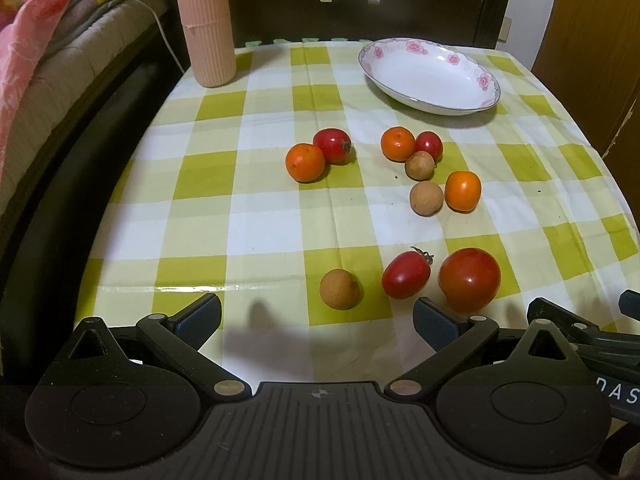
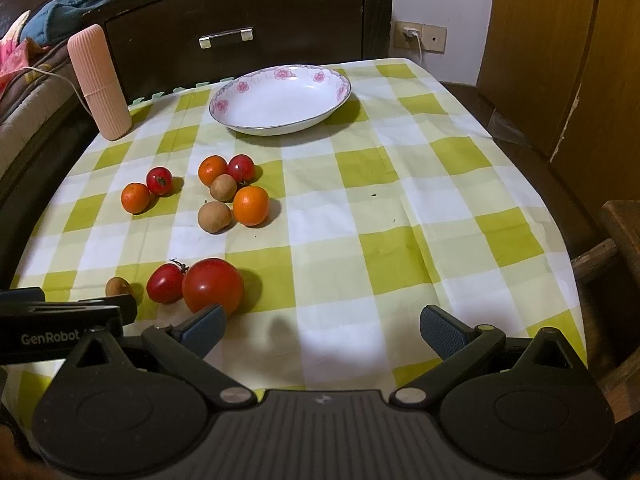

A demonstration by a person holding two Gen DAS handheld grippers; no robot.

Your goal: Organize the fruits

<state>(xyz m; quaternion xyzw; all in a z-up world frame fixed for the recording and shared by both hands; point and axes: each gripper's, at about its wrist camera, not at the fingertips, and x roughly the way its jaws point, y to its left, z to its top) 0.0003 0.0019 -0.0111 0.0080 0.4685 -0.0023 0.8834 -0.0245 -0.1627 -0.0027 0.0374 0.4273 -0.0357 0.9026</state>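
Observation:
Fruits lie scattered on a green-checked tablecloth (image 1: 264, 208). Nearest are a large tomato (image 1: 469, 279), an oval red tomato (image 1: 405, 274) and a brown longan (image 1: 339, 289). Farther back sit an orange (image 1: 305, 162) touching a red tomato (image 1: 333, 145), and a cluster of two oranges, a red tomato and two longans (image 1: 426, 197). An empty white flowered plate (image 1: 430, 75) stands at the far side. My left gripper (image 1: 318, 318) is open just in front of the near longan, holding nothing. My right gripper (image 2: 322, 326) is open too, with the large tomato (image 2: 213, 286) by its left finger.
A tall ribbed pink container (image 1: 206, 20) stands at the cloth's far left corner. A bed with pink bedding (image 1: 28, 36) lies left of the table, a dark wooden drawer front (image 2: 228, 38) behind it, and a wooden chair (image 2: 620, 240) at the right edge.

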